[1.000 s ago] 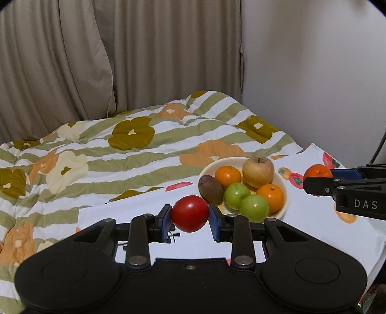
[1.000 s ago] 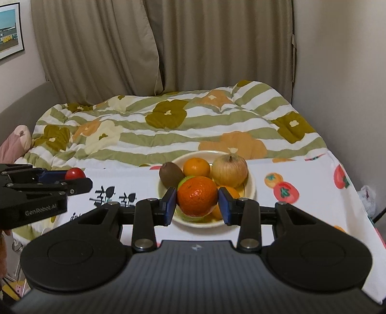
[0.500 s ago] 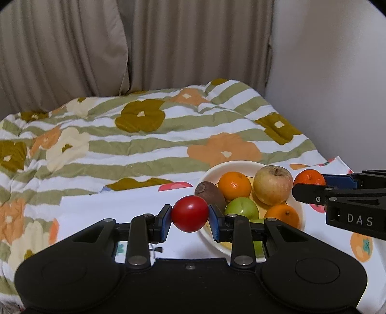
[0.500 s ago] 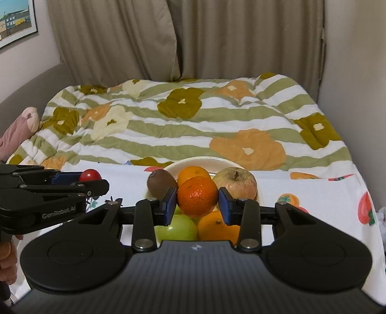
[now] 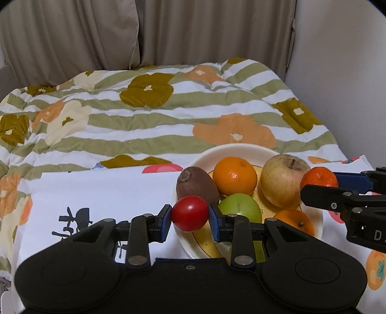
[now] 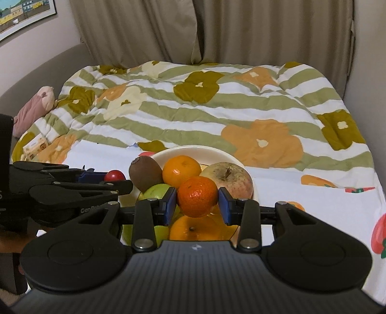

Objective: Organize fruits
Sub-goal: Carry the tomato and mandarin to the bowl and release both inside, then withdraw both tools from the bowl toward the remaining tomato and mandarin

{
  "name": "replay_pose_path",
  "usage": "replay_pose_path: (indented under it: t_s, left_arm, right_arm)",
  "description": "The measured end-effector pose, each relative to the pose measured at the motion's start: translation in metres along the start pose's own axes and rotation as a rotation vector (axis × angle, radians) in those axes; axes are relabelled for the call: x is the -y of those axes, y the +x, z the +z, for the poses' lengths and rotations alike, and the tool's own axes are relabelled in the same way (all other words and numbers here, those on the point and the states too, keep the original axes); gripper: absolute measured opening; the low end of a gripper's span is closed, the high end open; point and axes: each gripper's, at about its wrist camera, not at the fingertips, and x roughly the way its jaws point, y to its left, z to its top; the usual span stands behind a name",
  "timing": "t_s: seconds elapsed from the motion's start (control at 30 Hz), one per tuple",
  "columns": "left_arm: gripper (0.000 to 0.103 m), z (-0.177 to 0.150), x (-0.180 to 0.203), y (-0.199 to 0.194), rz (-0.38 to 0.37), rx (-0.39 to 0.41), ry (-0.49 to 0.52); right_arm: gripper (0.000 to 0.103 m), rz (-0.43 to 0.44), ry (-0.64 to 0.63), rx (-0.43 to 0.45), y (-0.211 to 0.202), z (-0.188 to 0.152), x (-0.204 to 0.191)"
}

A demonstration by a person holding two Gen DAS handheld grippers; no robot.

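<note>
Fruits heaped on plate near front right corner of cloth: kiwi at plate's left edge, orange behind centre, apple toward right edge, green apple in the middle, second orange at front right, banana along front edge. Tomato clamped between blue pads of left gripper, held above plate's front left edge, just in front of kiwi. Mandarin pinched between pads of right gripper, raised over plate's middle, apple just behind and orange behind left. Cloth printed with fruit, spread white over striped floral quilt. Curtains behind far edge of bed. Pink soft toy at quilt's left edge. Framed picture on wall, upper left.
</note>
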Motion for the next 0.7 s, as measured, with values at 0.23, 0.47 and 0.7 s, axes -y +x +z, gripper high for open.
replay_pose_path:
  t_s: [0.23,0.47,0.7]
  left_arm:
    - [0.096,-0.003,-0.001,-0.012,0.024,0.059,-0.003]
    - [0.096,-0.003,-0.010,-0.031,0.031,0.074,-0.024]
    - [0.096,-0.006,-0.011,-0.047,0.030,0.079,-0.004]
  right_arm:
    - [0.053,0.017,-0.005,0.001,0.001,0.002,0.009]
    - [0.053,0.024,-0.019,0.012,-0.005,0.004,0.007]
    - [0.053,0.035,-0.047,0.010,-0.002,0.011,-0.003]
